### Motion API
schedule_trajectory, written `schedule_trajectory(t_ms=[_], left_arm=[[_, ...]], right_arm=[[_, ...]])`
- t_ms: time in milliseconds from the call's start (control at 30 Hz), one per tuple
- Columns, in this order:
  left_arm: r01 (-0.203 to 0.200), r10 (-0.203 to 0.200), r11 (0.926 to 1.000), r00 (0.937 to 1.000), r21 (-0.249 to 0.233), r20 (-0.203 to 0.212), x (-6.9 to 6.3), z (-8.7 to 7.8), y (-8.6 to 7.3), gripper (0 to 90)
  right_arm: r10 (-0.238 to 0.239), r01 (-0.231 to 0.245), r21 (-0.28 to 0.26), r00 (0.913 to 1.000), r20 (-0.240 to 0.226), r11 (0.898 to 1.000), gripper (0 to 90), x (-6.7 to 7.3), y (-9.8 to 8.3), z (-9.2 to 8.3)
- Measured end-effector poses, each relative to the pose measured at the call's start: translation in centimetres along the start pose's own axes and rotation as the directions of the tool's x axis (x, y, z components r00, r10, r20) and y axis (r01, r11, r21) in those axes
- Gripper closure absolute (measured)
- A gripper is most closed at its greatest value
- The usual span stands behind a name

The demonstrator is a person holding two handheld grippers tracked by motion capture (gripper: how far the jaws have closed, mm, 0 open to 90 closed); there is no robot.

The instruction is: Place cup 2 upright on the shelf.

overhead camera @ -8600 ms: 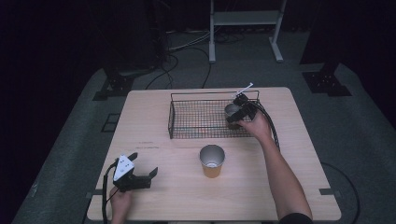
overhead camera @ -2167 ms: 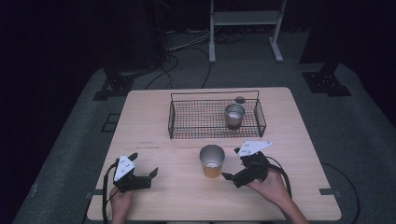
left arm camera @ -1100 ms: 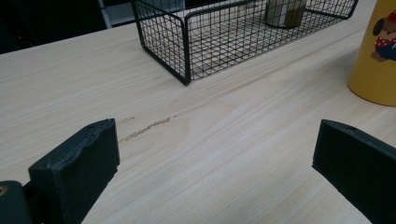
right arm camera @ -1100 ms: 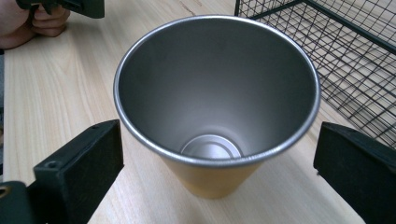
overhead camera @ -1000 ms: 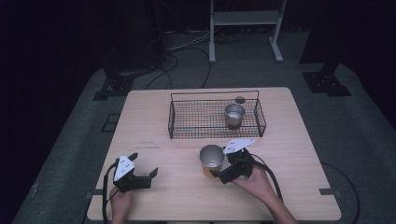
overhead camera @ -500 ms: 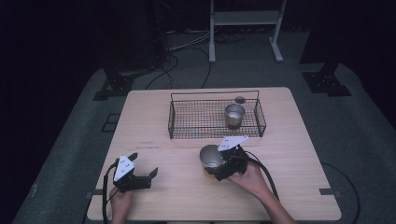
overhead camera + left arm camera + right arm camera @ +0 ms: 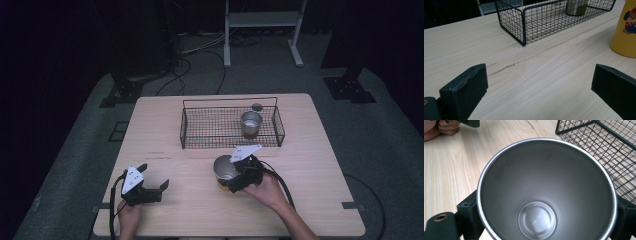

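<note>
- Steel-lined yellow cup [image 7: 226,171] stands on the counter [image 7: 320,150] near the wire basket [image 7: 200,131]; right gripper [image 7: 239,178] jaws flank it, contact obscured.
- Left gripper [image 7: 150,186] rests spread wide apart, empty.
- Cup's printed figure is cut off in the left gripper view.

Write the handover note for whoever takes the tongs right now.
Right tongs: jaws either side of the yellow cup, steel-lined and empty; full clamp not certain.
Left tongs: open, holding nothing, low over the table at its near left.
Wire basket: far centre, one small metal cup upright inside at its right end.
Done: one cup in the basket.
Left, probably: lift the yellow cup into the basket.
</note>
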State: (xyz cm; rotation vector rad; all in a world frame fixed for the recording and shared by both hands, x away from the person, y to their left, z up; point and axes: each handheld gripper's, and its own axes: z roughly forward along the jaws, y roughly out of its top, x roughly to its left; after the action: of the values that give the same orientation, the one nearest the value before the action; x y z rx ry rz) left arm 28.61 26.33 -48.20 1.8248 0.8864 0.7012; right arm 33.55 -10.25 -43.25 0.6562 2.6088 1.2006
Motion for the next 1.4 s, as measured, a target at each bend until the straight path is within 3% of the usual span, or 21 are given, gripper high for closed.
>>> schedule_trajectory(t_ms=[433, 700, 1400], left_arm=[[0.005, -0.005, 1.0000, 1.0000, -0.005, 0.001, 0.0, 0.0, 0.0, 0.0], [0.006, -0.005, 1.0000, 1.0000, -0.005, 0.002, 0.0, 0.0, 0.0, 0.0], [0.006, -0.005, 0.9999, 1.0000, -0.009, 0.003, 0.0, 0.0, 0.0, 0.0]], right_arm=[[-0.015, 0.017, 0.053, 0.9993, -0.035, 0.998, 12.5, -0.4, 1.4, -0.1], [0.009, -0.009, 0.022, 0.9992, -0.039, 1.000, 12.6, -1.1, 1.8, -0.8], [0.023, -0.024, -0.015, 0.9985, -0.050, 1.000, 12.7, -4.1, 5.4, -3.0]])
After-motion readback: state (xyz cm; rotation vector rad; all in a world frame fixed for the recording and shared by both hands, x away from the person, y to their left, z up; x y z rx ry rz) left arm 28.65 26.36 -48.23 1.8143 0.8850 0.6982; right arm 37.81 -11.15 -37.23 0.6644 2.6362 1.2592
